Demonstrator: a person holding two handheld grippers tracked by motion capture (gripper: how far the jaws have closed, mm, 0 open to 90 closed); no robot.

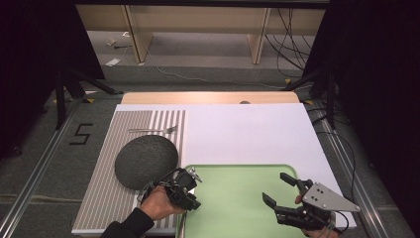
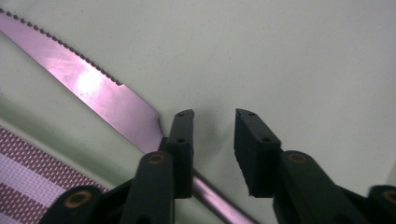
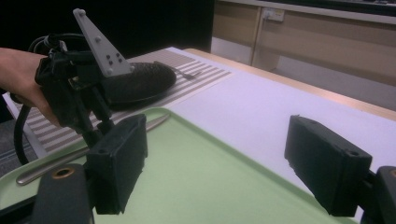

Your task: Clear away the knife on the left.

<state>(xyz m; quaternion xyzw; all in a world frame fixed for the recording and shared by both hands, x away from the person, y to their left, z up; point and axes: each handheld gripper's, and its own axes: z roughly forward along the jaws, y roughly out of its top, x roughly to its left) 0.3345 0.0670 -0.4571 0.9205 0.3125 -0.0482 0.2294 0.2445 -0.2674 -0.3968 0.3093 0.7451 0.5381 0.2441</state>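
A serrated table knife [image 2: 102,93] lies on the green tray [image 1: 233,198] close to the tray's left rim. My left gripper [image 1: 185,191] hangs low over it, jaws open. In the left gripper view its left finger [image 2: 180,149] sits over the spot where blade meets handle, and the gap of the left gripper [image 2: 212,114] holds only bare tray [image 2: 303,56]. My right gripper [image 1: 278,191] is open wide above the tray's right half with nothing between its jaws. From the right gripper [image 3: 217,123] I see the knife [image 3: 56,163] running along the rim under the other hand.
A dark round plate [image 1: 146,161] rests on a striped placemat [image 1: 106,193] left of the tray. A fork [image 1: 153,130] lies on the mat behind the plate. A white sheet [image 1: 247,131] covers the table beyond the tray. Black stands flank the table.
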